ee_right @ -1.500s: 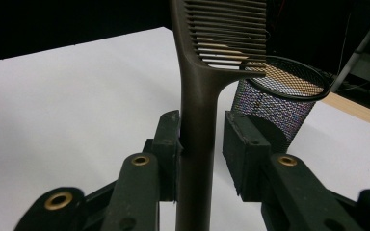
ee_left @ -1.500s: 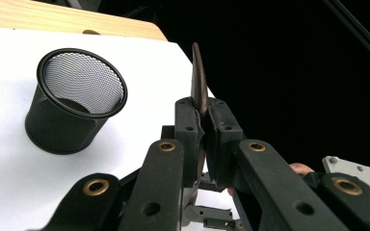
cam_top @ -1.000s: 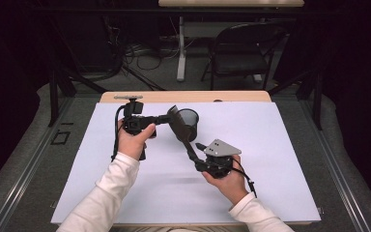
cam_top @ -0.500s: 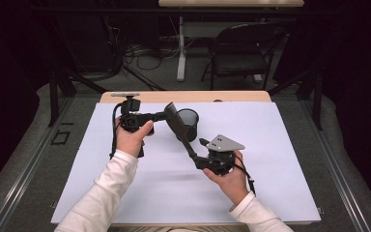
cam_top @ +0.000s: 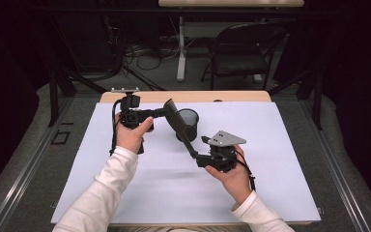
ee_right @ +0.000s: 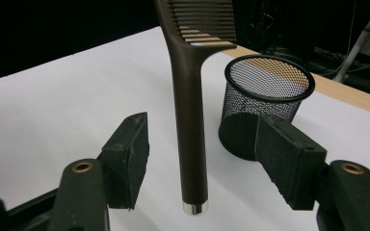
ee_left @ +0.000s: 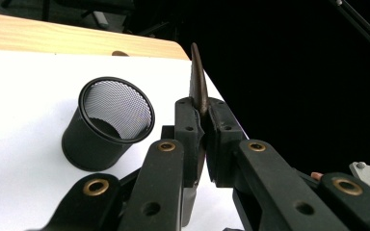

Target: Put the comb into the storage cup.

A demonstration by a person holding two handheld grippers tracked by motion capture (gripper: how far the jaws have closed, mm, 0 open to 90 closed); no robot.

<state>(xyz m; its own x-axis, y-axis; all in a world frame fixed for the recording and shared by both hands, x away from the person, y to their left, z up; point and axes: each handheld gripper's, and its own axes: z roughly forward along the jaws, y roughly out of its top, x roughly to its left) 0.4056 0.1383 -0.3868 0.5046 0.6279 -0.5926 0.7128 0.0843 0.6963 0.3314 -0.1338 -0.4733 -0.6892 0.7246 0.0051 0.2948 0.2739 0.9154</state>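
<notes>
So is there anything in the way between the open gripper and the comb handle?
Nothing visible. In the right gripper view, the comb handle hangs in the gap between the right gripper's open fingers, with only white table cover behind it. The mesh cup stands farther back, off to one side. The left gripper pinches the comb's toothed end.

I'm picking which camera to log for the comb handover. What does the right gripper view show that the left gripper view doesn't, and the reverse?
Right gripper view: the comb flat on, its teeth and metal-tipped handle end hanging between the open right tongs, neither pad touching it.
Left gripper view: the left tongs shut on the comb, seen edge-on as a thin blade.
Both: the mesh cup standing on the white sheet.
</notes>
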